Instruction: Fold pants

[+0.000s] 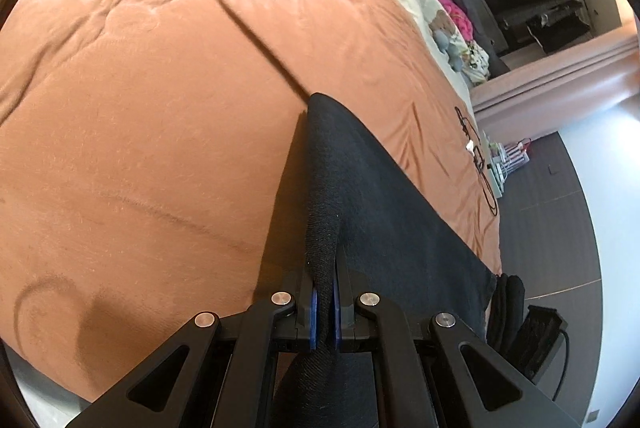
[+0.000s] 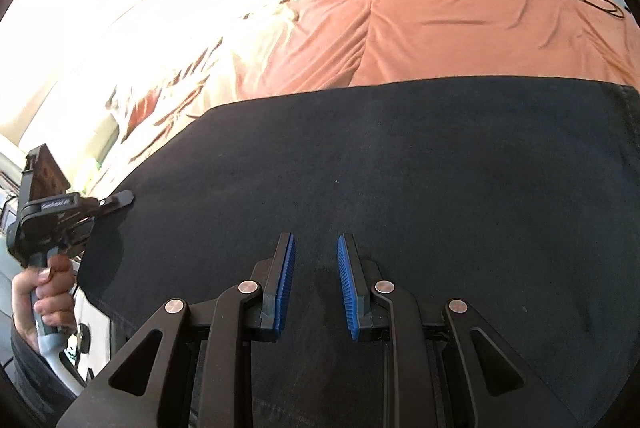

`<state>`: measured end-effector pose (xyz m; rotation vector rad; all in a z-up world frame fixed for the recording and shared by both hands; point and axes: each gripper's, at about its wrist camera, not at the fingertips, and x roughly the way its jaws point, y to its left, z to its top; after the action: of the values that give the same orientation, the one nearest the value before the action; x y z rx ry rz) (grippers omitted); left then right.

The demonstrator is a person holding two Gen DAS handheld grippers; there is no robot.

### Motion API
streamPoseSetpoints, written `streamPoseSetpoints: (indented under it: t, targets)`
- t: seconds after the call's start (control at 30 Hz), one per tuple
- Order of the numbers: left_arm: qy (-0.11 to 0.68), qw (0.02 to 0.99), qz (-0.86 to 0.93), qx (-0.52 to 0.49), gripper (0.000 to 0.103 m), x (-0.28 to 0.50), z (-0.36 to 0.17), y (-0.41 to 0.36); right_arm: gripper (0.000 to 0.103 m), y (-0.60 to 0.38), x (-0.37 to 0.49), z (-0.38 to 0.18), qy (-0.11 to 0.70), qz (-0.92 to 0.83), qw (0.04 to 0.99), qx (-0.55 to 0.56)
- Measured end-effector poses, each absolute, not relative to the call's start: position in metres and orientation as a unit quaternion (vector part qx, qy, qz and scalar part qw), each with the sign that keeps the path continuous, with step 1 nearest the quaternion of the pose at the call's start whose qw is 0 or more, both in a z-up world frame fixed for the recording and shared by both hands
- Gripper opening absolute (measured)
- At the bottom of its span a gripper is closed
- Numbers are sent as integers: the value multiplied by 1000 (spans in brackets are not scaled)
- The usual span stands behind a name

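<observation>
Pants (image 2: 400, 156) fold, in progress on bed (image 1: 140, 108).
Left gripper (image 1: 325, 304) clenching hem, carrying across; right gripper (image 2: 316, 268) hovering released, needing to pin cloth.

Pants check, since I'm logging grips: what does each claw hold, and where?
Left claw pinches the black pants by a bunched edge; right claw holds nothing.

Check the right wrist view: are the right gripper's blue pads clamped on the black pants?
No, the right gripper has its blue pads standing apart over the black pants, with no fabric pinched between them.
</observation>
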<state>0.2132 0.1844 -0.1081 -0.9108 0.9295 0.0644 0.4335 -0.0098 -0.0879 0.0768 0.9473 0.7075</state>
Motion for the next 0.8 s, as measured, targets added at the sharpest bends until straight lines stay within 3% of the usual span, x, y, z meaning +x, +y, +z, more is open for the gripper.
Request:
streamPoseSetpoints:
  t: [0.23,0.43,0.8]
  targets:
    - [458,784,44,-416,8,205,-132,184,18,21,434,-112,469,325,821,17]
    - [458,784,48,-417,22,184,-138,184,18,13,415,-118,475,343,810,29]
    - [448,778,49,-437,31,133,-142,179,18,7,385,-121,476,373,796,25]
